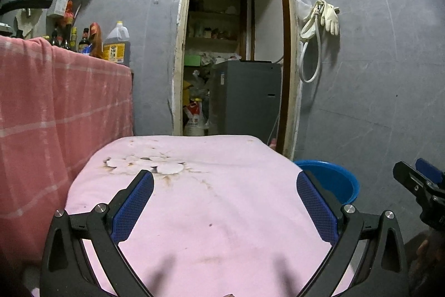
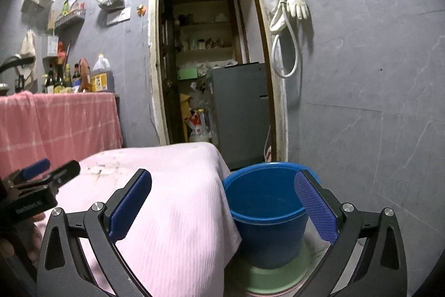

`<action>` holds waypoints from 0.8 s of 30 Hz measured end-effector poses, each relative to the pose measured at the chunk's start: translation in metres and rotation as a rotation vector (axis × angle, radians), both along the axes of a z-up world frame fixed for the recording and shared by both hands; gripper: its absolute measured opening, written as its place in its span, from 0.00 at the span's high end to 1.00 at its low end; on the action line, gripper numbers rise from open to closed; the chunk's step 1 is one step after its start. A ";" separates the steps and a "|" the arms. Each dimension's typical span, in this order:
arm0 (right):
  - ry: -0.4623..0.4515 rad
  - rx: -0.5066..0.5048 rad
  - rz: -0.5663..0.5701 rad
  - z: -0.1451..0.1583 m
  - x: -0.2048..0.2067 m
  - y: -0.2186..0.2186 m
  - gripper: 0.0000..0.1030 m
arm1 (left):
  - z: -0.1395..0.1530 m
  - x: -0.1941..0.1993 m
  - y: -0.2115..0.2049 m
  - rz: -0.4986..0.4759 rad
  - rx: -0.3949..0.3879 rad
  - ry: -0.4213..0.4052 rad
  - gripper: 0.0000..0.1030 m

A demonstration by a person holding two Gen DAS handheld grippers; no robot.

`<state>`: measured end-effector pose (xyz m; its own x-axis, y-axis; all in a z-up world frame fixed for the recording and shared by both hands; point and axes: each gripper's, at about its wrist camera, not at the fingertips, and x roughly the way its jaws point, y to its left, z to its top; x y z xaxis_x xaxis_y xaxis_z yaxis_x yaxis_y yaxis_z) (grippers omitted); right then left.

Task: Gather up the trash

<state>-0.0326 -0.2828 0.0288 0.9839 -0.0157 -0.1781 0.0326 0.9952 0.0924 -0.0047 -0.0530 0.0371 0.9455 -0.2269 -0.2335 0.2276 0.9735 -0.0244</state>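
Trash: pale flat scraps point(image 1: 144, 166) seen on the pink-covered table point(image 1: 222, 199); judged light, thin, flimsy; best pinched at an edge.
Bucket: blue bucket point(image 2: 267, 210) beside the table.
Jaws: left gripper point(image 1: 225, 185) and right gripper point(image 2: 222, 191) spread wide, nothing held.

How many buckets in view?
1: a round blue plastic bucket on the floor by the right edge of the pink cloth-covered table, standing on something pale green. Others may be hidden behind the table.

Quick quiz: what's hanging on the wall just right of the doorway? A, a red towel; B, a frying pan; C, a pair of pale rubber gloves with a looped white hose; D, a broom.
C: pale rubber gloves hang beside the doorway, with a white hose looping below them.
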 end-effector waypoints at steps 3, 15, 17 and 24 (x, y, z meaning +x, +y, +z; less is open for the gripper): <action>0.005 0.001 -0.002 -0.004 -0.003 0.005 0.00 | -0.006 -0.002 0.006 0.012 0.000 0.015 0.02; 0.020 -0.016 -0.034 -0.014 -0.005 0.009 0.00 | -0.025 -0.009 0.012 0.037 0.018 0.016 0.02; 0.020 -0.021 -0.033 -0.015 -0.006 0.011 0.00 | -0.026 -0.008 0.013 0.039 0.014 0.020 0.02; 0.036 -0.017 -0.044 -0.020 -0.003 0.010 0.00 | -0.028 -0.007 0.015 0.041 0.004 0.033 0.02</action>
